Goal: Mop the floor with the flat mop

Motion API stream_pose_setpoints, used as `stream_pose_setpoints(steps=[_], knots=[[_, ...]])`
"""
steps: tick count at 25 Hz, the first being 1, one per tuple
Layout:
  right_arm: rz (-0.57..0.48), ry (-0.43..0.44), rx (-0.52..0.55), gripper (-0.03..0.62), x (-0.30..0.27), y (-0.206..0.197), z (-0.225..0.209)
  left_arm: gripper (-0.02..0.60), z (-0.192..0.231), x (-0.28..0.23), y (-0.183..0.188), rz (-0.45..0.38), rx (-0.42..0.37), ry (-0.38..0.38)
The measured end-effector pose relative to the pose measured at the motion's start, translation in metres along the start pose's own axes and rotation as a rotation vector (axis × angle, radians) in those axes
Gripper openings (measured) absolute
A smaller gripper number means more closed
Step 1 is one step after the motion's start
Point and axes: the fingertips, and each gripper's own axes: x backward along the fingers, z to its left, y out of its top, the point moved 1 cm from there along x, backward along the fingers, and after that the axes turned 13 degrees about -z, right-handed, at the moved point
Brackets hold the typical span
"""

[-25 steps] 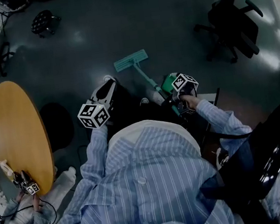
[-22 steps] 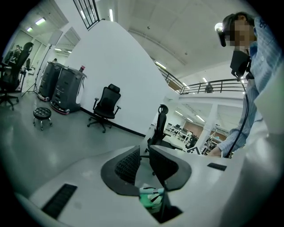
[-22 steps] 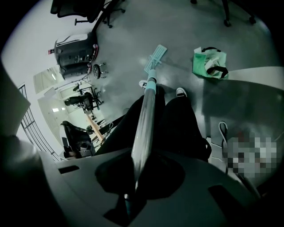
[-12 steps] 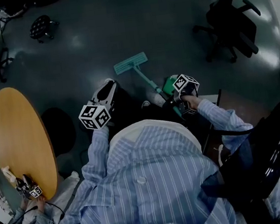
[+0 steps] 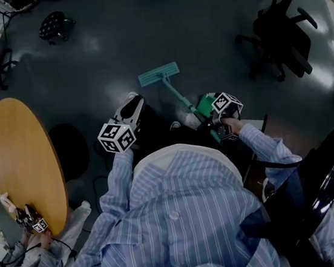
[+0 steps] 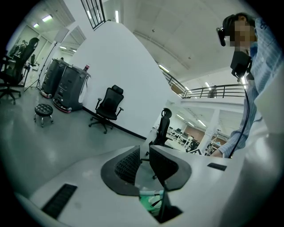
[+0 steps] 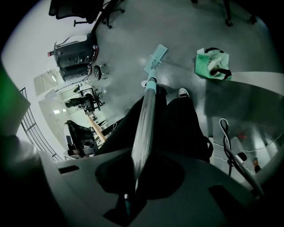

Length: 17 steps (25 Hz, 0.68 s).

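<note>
The right gripper (image 5: 203,117) squeezes the long mop pole (image 5: 177,96), which slants forward and left down to the flat mop head (image 5: 158,74) on the floor (image 5: 141,29), while the left gripper (image 6: 143,165), jaws a little apart and empty, is close beside it.

Found the mop head (image 5: 158,74) on the floor (image 5: 141,29) ahead of both tools, handle (image 5: 177,95) running back into the right tool (image 5: 206,118). Saw the bench (image 5: 18,161) well left of the left tool (image 5: 131,104), an office chair (image 5: 278,29) ahead-right of the right tool.
</note>
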Motion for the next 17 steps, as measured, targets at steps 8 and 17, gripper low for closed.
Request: stream_pose_setpoints(steps=[8, 17], knots=[[0.002, -0.01, 0.007, 0.052, 0.002, 0.004, 0.007, 0.067, 0.007, -0.001, -0.001, -0.012, 0.013, 0.014], [-0.002, -0.012, 0.0, 0.051, 0.001, 0.003, 0.011, 0.067, 0.008, 0.003, 0.001, -0.018, 0.021, 0.018]])
